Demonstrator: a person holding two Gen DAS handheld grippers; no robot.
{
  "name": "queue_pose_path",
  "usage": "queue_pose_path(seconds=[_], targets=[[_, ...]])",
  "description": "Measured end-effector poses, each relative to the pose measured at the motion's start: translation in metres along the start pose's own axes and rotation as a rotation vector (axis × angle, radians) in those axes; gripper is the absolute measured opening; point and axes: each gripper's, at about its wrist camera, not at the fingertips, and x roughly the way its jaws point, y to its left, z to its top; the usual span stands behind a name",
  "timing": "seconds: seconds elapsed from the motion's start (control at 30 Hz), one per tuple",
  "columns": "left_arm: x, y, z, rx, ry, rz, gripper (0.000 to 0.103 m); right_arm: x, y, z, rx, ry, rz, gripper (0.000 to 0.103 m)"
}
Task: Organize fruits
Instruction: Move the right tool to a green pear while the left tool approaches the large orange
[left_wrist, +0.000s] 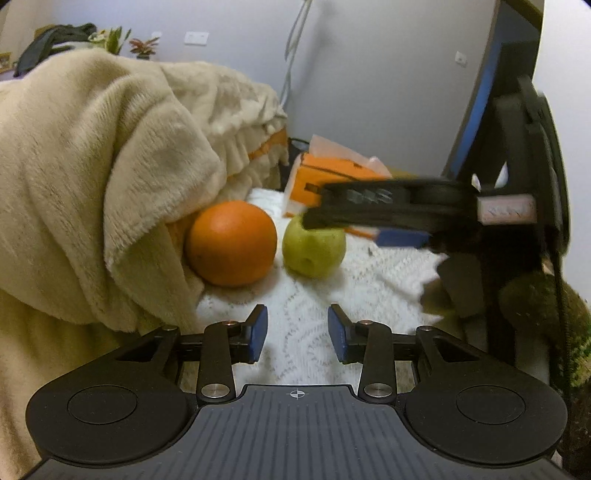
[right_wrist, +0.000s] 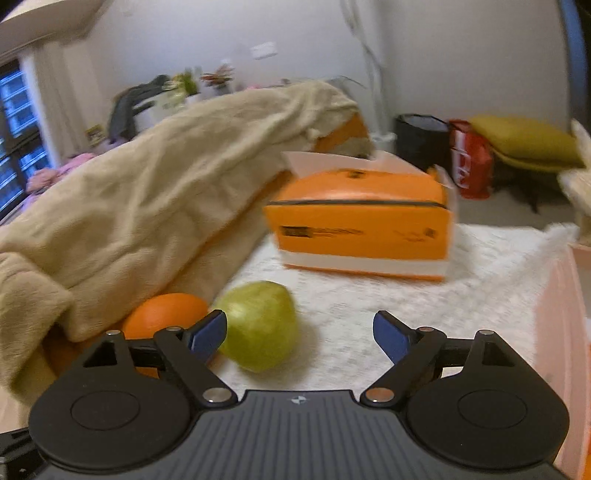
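An orange (left_wrist: 231, 243) and a green apple (left_wrist: 314, 246) lie side by side on a white knitted cloth (left_wrist: 295, 325). The orange touches a beige blanket (left_wrist: 92, 177). My left gripper (left_wrist: 297, 334) is open and empty, a short way in front of the fruits. My right gripper (right_wrist: 299, 334) is open wide and empty; it hovers just above the green apple (right_wrist: 260, 325), which sits by its left finger, with the orange (right_wrist: 166, 310) further left. In the left wrist view the right gripper (left_wrist: 332, 216) reaches in from the right, blurred, over the apple.
An orange tissue box (right_wrist: 362, 229) stands behind the fruits. The beige blanket (right_wrist: 147, 192) is heaped along the left. A pale pink container's edge (right_wrist: 561, 332) is at the right. A black bin (right_wrist: 421, 136), a red bag (right_wrist: 471, 162) and a yellow cushion (right_wrist: 524, 138) sit by the far wall.
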Motion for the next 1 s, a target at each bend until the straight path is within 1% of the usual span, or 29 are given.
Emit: queue_pose_path(seconds=[0.1,0.17,0.2,0.23,0.27,0.3,0.37,0.5,0.63,0.7,0.77,0.87,0.9,0.93,1.0], targets=[[0.003,0.001,-0.001,0.000,0.016,-0.005,0.040,0.012,0.017,-0.001,-0.029,0.009,-0.010,0.087],[0.003,0.001,-0.001,-0.002,0.017,-0.006,0.040,0.023,0.022,-0.002,-0.037,0.032,-0.025,0.086],[0.003,0.002,0.000,-0.003,0.019,-0.008,0.040,0.023,0.022,-0.002,-0.030,0.017,-0.031,0.085],[0.002,0.003,-0.001,-0.005,0.022,-0.011,0.040,0.024,0.022,-0.001,-0.029,0.027,-0.032,0.077],[0.003,0.003,0.000,-0.006,0.024,-0.012,0.040,0.024,0.022,-0.001,-0.039,0.037,-0.056,0.068],[0.003,0.004,-0.001,-0.006,0.027,-0.012,0.040,0.022,0.023,0.000,-0.073,0.048,-0.071,0.062],[0.002,0.003,-0.002,-0.007,0.032,-0.015,0.040,0.013,0.019,-0.002,-0.095,0.075,-0.054,0.061],[0.005,0.004,0.000,-0.010,0.025,-0.011,0.040,-0.015,0.012,-0.011,-0.078,0.107,-0.051,0.061],[-0.005,0.007,0.003,-0.041,-0.030,-0.012,0.040,-0.057,0.014,-0.036,-0.141,0.099,-0.109,0.060],[-0.010,0.008,0.004,-0.044,-0.059,-0.001,0.040,-0.080,0.011,-0.048,-0.143,0.098,-0.116,0.060],[-0.012,0.003,0.007,-0.007,-0.077,-0.003,0.040,-0.104,0.005,-0.061,-0.121,0.100,-0.116,0.060],[-0.011,-0.015,0.018,0.084,-0.065,-0.047,0.041,-0.139,0.002,-0.085,-0.130,0.083,-0.106,0.060],[-0.010,-0.021,0.021,0.116,-0.064,-0.044,0.041,-0.148,0.001,-0.093,-0.137,0.078,-0.100,0.060],[-0.008,-0.028,0.027,0.158,-0.067,-0.030,0.041,-0.157,-0.001,-0.101,-0.143,0.077,-0.094,0.060],[0.002,-0.042,0.043,0.255,-0.064,0.030,0.042,-0.168,-0.005,-0.116,-0.153,0.079,-0.092,0.060]])
